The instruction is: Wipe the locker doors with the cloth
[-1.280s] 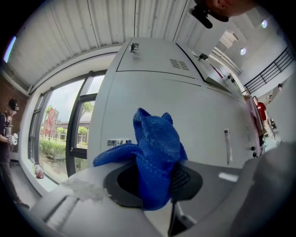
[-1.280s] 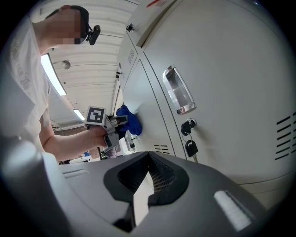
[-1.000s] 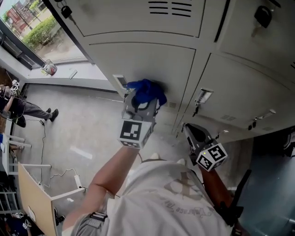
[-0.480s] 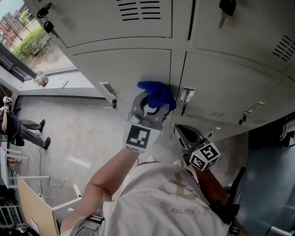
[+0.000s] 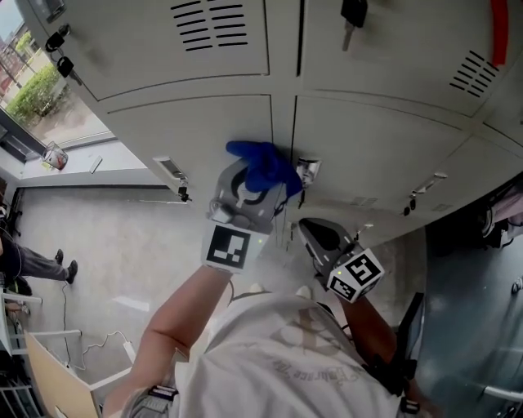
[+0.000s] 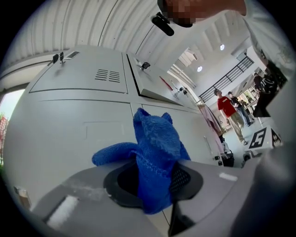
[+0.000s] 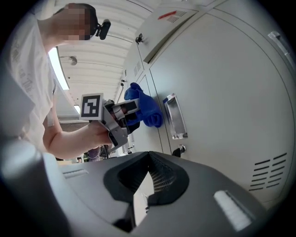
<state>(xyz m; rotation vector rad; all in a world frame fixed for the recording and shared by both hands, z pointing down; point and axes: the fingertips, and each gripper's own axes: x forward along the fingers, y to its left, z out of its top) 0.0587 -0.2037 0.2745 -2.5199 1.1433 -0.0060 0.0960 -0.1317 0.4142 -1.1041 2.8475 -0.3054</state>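
Noting the cloth (image 5: pixel 261 162) against the locker door (image 5: pixel 204 131), we find it pinched in the left gripper (image 5: pixel 252 184). At its four o'clock hangs our right gripper (image 5: pixel 320 238), jaws pressed together, empty.

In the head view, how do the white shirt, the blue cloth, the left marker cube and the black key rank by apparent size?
1. White shirt.
2. Blue cloth and left marker cube: too alike to rank.
3. Black key, smallest.
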